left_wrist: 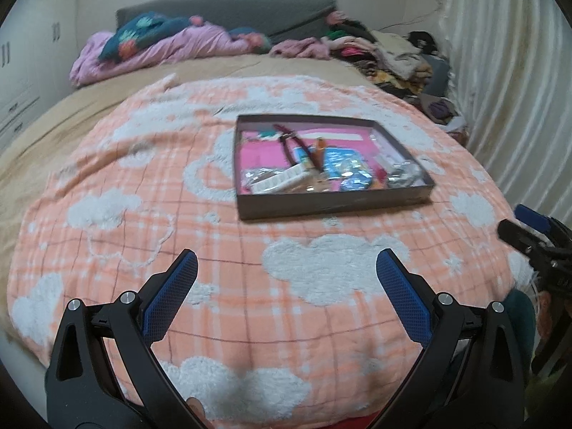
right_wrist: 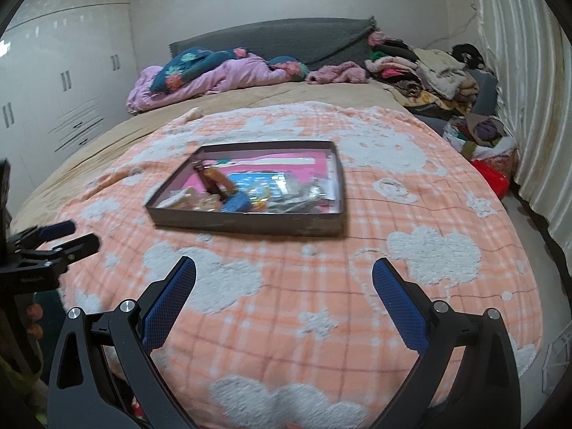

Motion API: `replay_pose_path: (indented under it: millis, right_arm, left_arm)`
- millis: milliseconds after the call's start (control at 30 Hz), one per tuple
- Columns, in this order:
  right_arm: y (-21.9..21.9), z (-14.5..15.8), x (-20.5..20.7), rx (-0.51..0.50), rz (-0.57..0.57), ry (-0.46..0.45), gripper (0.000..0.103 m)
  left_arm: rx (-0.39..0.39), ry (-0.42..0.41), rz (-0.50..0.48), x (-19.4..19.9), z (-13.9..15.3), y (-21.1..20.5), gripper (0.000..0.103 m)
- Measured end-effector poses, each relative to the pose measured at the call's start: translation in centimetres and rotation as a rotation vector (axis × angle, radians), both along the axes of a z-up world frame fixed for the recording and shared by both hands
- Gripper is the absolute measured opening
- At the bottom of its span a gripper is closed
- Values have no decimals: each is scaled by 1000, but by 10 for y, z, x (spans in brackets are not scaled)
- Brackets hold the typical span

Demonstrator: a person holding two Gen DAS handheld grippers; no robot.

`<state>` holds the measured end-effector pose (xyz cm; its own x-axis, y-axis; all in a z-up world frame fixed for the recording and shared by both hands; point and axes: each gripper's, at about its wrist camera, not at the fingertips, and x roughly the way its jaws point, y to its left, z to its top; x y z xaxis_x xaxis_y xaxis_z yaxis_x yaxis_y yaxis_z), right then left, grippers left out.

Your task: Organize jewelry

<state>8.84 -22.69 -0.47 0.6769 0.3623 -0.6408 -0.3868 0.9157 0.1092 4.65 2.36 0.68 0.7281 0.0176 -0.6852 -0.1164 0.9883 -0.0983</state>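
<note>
nearest the cameras, the left gripper (left_wrist: 286,268) and the right gripper (right_wrist: 284,271) both hang just above the near end of the peach blanket with white clouds (left_wrist: 143,186), each with its blue-padded fingers spread wide and nothing between them, which reads as two tools held ready rather than carrying anything. they sit side by side, well short of the work, each showing at the edge of the other's view. further out, near the middle of the blanket, lies the shallow grey tray (left_wrist: 332,207), set flat on the soft cover where both grippers could come at it from the near side; its low walls keep small pieces from rolling off into the bedding. inside, on a pink lining, the jewelry and small packets (left_wrist: 321,169) lie heaped toward the near wall, with a dark red strap (left_wrist: 296,143) lying across the pile; the frames are too blurred to name single pieces. such a jumble would fit sorting underway or a tray merely filled. beyond, a rumpled pink duvet (right_wrist: 221,78) and a pile of clothes (right_wrist: 422,71) sit against the grey headboard (right_wrist: 271,41).
</note>
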Motion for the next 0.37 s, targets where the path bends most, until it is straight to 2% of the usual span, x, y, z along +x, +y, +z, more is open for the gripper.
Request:
replay_pose_path:
  millis: [100,200,300,367]
  right_arm:
    - [-16,-12,29,-10,-69,15,99]
    - [-35,-31,71,-79,-167,15,98]
    - [-69,-57,131,-152,-311,40,98]
    - [-96,-79,176,-184,-403,71,98]
  left_arm:
    - [-7,5,81,12,-5,26,94]
    - [32,47,225,45,-17,78,94]
    - [57,111,348,80,-38,133,94]
    - [46,149,440,105,-55,176,94]
